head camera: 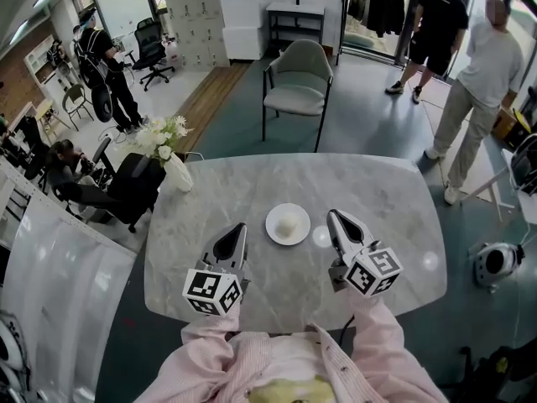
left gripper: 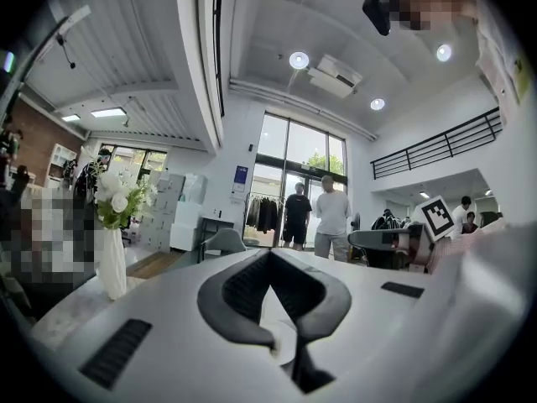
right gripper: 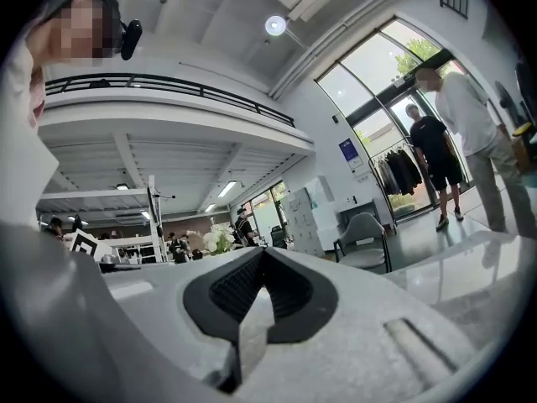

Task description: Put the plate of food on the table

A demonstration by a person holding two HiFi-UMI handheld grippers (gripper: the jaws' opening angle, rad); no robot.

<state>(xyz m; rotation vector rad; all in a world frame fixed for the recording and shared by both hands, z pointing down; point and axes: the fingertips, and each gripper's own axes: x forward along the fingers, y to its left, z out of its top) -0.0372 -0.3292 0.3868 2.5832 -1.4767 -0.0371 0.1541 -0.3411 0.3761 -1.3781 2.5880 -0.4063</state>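
A small white plate (head camera: 288, 223) with a pale round piece of food on it rests on the marble table (head camera: 377, 191), near the front middle. My left gripper (head camera: 240, 227) hovers just left of the plate, with its jaws pressed together and nothing held. On the plate's other side, my right gripper (head camera: 334, 217) is likewise shut and empty. Both point away from me, over the table. In the left gripper view the left gripper (left gripper: 268, 254) has its dark pads meeting at the tip. The right gripper view shows the right gripper (right gripper: 263, 252) the same way.
A white vase of flowers (head camera: 172, 154) stands at the table's far left corner, also seen as the vase (left gripper: 112, 242) in the left gripper view. A grey chair (head camera: 298, 82) sits behind the table. Two people (head camera: 470, 65) stand at the back right.
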